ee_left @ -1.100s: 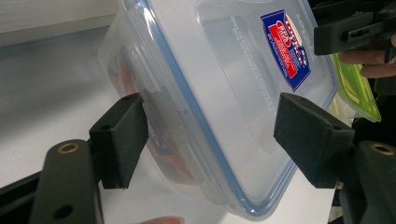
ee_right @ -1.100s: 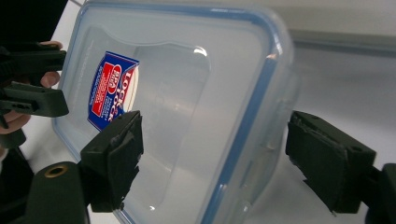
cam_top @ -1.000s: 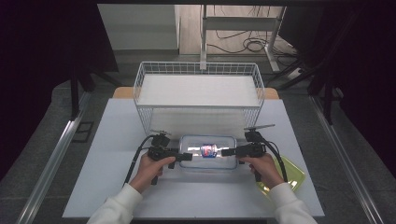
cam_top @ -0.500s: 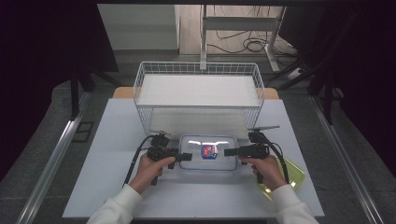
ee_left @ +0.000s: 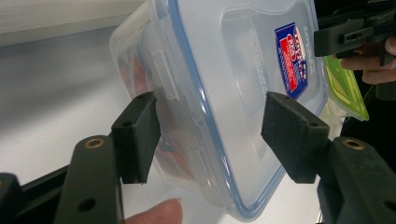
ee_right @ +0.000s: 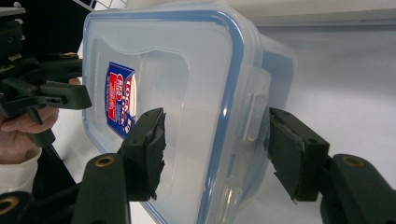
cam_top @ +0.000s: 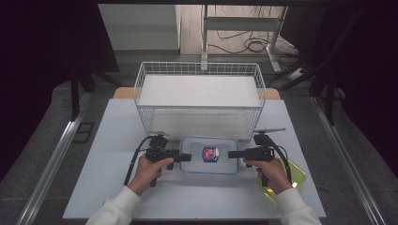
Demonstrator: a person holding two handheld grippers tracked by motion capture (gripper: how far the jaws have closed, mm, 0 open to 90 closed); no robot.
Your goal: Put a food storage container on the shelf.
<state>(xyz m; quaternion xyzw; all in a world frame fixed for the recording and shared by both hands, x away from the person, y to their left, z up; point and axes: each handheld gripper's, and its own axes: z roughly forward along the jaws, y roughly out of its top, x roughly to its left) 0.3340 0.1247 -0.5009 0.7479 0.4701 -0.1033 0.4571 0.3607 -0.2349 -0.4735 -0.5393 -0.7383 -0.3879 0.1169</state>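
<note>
Clear rectangular plastic container [cam_top: 210, 155] lies lengthwise between my closing left gripper [cam_top: 186, 157] and right gripper [cam_top: 233, 154], neither yet clamped.

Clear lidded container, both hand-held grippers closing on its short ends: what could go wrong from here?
1. The left hand-held gripper has been closing, yet one pad still shows a gap to the clear container; lifting now could tip it.
2. The right hand-held gripper straddles the side latch; squeezing could pop it.
3. The wire basket stands close behind; a lift could catch its rim.
</note>
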